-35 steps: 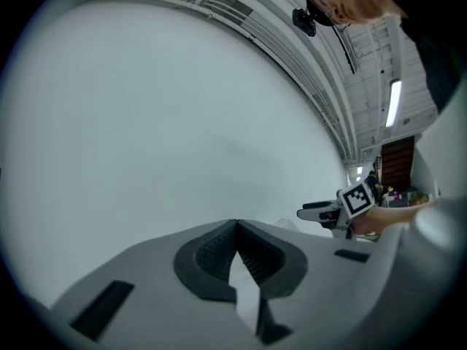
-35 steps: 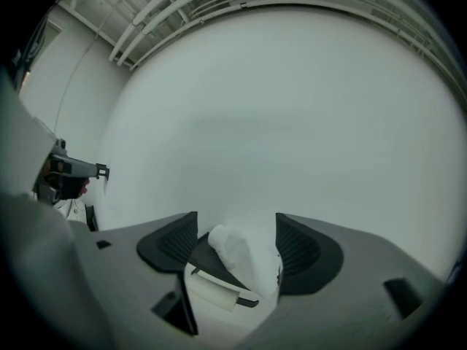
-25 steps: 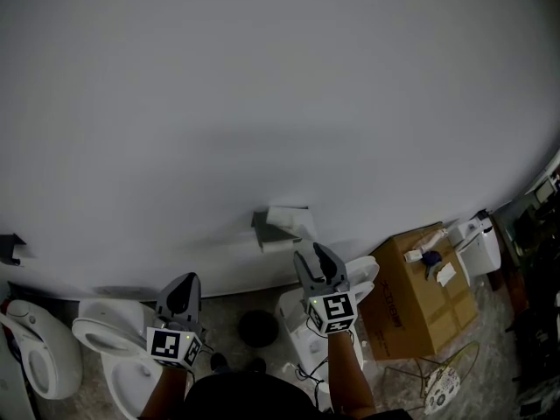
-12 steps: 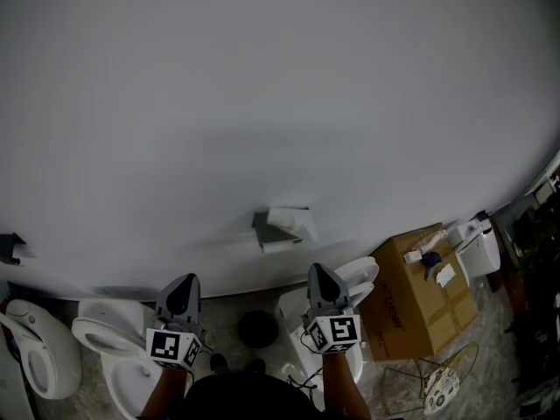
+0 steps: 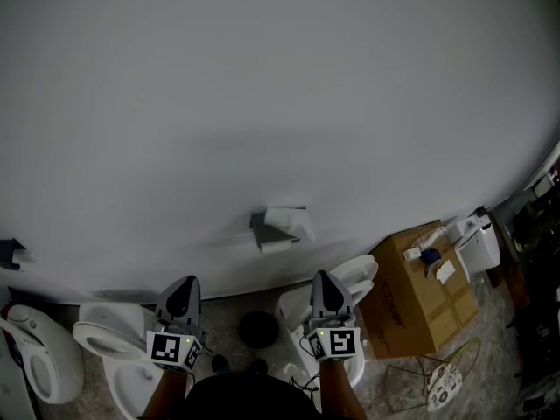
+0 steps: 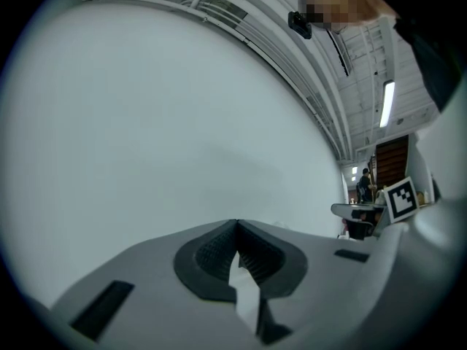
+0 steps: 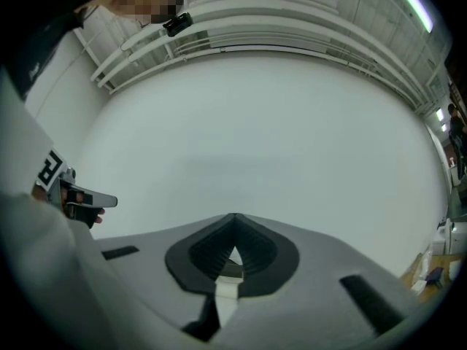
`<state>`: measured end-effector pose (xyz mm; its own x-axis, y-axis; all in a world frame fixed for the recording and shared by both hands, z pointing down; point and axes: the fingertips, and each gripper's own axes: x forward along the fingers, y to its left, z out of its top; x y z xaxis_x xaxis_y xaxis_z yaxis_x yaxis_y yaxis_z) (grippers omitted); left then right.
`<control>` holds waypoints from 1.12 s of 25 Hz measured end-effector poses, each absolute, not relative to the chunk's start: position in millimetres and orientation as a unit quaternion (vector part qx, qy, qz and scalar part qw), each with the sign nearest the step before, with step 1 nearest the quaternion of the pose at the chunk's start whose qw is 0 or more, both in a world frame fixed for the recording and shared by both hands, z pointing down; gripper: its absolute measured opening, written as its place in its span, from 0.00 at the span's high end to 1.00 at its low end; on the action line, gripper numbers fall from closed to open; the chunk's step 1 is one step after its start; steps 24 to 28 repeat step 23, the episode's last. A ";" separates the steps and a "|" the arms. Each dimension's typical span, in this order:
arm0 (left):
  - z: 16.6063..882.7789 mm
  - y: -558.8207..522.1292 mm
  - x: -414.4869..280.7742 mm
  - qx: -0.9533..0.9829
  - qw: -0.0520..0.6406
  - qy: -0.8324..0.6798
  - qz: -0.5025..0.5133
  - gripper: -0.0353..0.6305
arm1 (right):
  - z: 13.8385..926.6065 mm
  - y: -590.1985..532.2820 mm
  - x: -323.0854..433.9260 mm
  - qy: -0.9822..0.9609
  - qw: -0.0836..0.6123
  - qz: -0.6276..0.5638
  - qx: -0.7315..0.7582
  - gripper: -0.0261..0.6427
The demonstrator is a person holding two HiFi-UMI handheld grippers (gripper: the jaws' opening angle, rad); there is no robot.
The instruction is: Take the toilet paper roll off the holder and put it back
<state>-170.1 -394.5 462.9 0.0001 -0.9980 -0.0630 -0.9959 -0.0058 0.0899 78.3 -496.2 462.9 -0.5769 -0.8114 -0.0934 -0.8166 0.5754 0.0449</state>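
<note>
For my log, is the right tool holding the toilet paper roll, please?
No, the right tool is shut with nothing between its jaws.

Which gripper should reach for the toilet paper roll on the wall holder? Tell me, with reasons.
Right, probably. In the head view the right gripper sits just below-right of the toilet paper roll on its holder; the left gripper is farther aside. Both are shut and empty.

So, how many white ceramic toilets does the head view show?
3 clearly: far left, by the left gripper, by the right gripper; the white fixture past the brown cardboard box may be a fourth.
</note>
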 end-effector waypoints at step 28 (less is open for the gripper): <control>464.8 -389.2 -168.9 0.709 -0.001 -0.703 -0.055 0.94 | 457.8 -490.8 85.3 0.884 0.055 0.071 -0.459 0.96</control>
